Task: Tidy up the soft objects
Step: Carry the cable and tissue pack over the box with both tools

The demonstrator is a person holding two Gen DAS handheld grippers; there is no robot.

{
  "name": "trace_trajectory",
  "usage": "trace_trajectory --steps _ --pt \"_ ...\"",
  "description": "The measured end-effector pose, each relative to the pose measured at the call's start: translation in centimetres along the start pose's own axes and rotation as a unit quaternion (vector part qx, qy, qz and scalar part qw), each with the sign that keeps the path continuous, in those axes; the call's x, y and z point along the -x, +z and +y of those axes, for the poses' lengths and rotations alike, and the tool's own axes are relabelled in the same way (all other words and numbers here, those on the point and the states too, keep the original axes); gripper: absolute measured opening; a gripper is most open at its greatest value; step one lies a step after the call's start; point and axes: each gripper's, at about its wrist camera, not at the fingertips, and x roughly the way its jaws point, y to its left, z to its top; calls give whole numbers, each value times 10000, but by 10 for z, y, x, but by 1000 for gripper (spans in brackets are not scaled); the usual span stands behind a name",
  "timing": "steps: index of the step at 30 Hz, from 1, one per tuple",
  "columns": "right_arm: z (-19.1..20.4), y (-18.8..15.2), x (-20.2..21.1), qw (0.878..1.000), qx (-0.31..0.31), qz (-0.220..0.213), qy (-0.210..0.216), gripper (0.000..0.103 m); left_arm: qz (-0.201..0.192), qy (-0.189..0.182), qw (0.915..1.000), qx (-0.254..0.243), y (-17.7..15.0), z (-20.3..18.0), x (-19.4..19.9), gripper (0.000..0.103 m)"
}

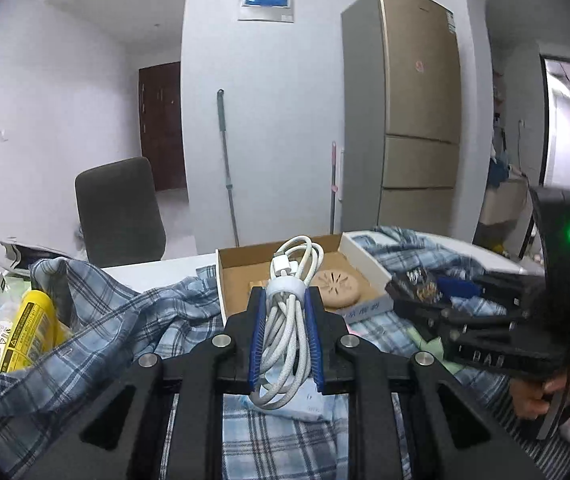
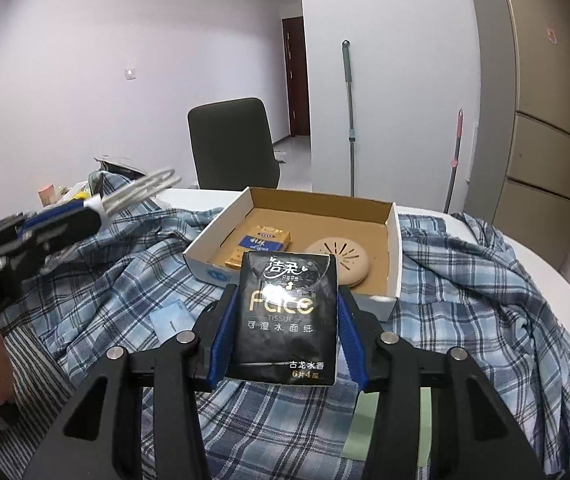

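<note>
Right now the left tool (image 1: 285, 336) pinches a coiled cable (image 1: 291, 320) and the right tool (image 2: 285, 320) a tissue pack (image 2: 287, 316), both just before the cardboard box (image 2: 393, 256); dangling loops could snag its rim.

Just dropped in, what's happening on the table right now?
A person holds a gripper in each hand over a plaid shirt spread on the table. The left gripper is clamped on a coiled white cable; the right gripper grips a black tissue pack. Just ahead sits an open cardboard box already holding a small blue packet and a round beige disc.
</note>
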Motion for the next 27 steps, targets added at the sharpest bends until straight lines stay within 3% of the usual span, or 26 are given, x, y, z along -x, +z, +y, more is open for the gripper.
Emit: trace_trajectory --steps 9,14,18,27 --pt "-12 44 2 9997 -207 -101 -91 46 -471 333 9983 90 42 3 -20 21" --pt "-17 78 -8 9978 -49 -363 -555 46 -620 525 9966 123 70 5 -49 21" --pt "-27 98 -25 9971 -265 -418 -572 46 -731 580 9954 240 87 5 -73 21" --pt "-42 100 -59 9956 -485 -433 -670 46 -641 472 9957 476 91 10 -116 21"
